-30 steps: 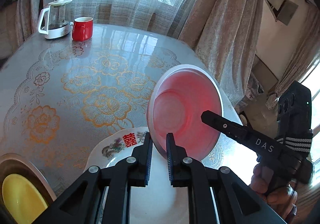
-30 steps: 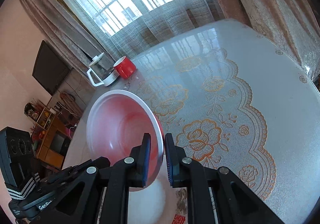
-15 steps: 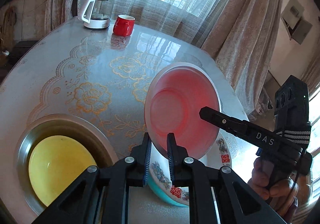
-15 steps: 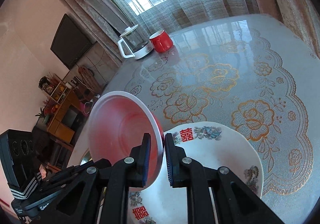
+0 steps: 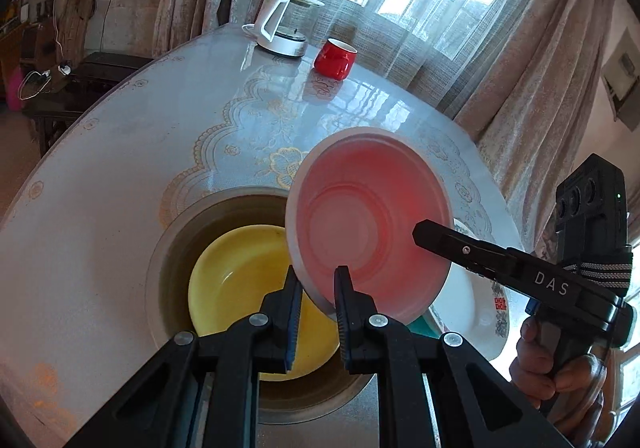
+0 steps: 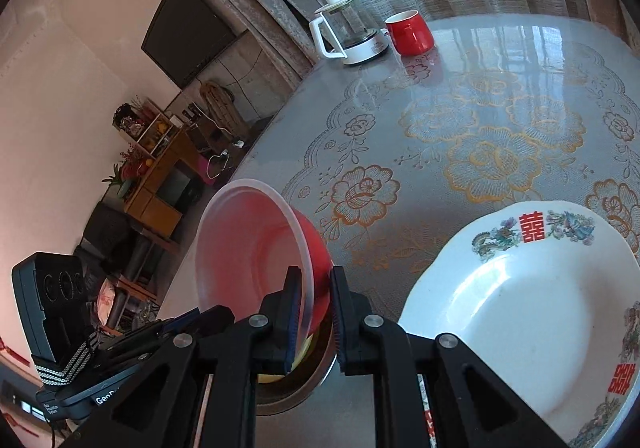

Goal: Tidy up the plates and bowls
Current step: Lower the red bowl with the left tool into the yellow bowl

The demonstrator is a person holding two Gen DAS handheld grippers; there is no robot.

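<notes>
A red bowl with a pale inside hangs tilted in the air, held by its rim from two sides. My left gripper is shut on its near rim. My right gripper is shut on the opposite rim, and in the left wrist view it shows as a black arm reaching in from the right. Below the red bowl sits a yellow bowl inside a metal basin. A white plate with red characters and flowers lies on the table to the right of the basin.
The round table carries a lace-patterned cover. A white kettle and a red mug stand at its far edge by the curtained window. A hand grips the right tool. A TV and shelves stand beyond the table's left side.
Both grippers have carried the red bowl leftward, from above the white plate to above the metal basin with the yellow bowl. The grips stayed shut.
</notes>
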